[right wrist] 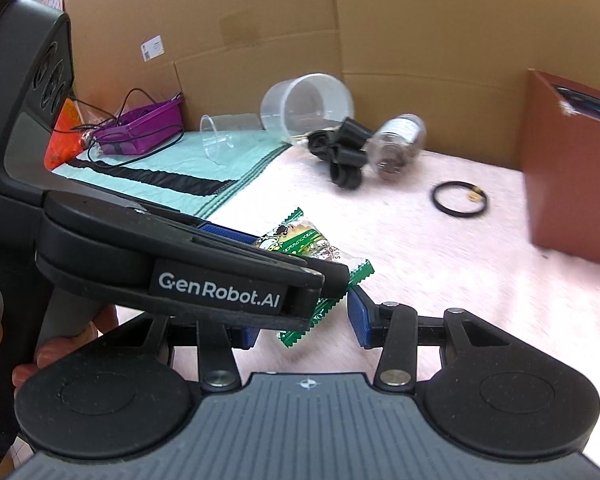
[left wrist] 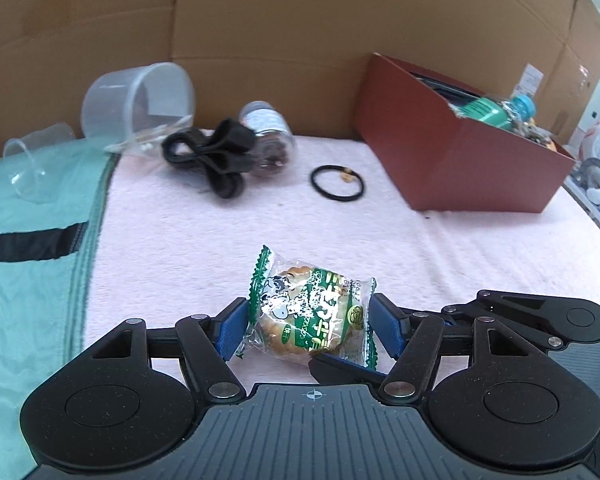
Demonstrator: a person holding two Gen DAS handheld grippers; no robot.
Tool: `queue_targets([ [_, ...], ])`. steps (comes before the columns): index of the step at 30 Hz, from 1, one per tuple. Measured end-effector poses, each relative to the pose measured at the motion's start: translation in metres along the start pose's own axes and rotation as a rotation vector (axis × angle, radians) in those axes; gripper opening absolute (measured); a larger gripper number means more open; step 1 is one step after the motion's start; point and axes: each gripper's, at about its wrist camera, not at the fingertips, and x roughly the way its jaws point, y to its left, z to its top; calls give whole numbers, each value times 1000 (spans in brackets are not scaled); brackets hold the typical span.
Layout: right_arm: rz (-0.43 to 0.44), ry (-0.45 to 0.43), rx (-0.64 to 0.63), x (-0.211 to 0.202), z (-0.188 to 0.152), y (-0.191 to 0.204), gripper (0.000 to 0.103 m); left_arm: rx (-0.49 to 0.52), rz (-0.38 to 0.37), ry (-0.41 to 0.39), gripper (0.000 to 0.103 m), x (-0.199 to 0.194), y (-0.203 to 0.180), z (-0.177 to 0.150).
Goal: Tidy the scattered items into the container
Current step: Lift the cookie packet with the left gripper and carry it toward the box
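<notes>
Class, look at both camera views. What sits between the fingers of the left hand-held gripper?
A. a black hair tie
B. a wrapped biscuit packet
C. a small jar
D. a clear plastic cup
B: the green-and-clear biscuit packet sits between the blue pads of the left hand-held gripper; the other items lie farther off.

snack packet (between grippers), hair tie

I'm working a makeshift staging bench: cardboard walls at twelve o'clock, towels spread as surface, a purple basket of cables at ten.
</notes>
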Motion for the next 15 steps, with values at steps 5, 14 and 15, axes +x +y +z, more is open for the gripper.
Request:
queue_targets([
  [5, -35, -42, 23, -26, -8, -17, 50, 76, -15, -17, 75, 1, -41, 9],
  [14, -141, -137, 84, -73, -8, -65, 51, 222, -62, -68, 74, 11, -123, 39],
  [15, -156, -152, 82, -79, -7, -70, 51, 226, -73, -73, 75, 11, -129, 43],
])
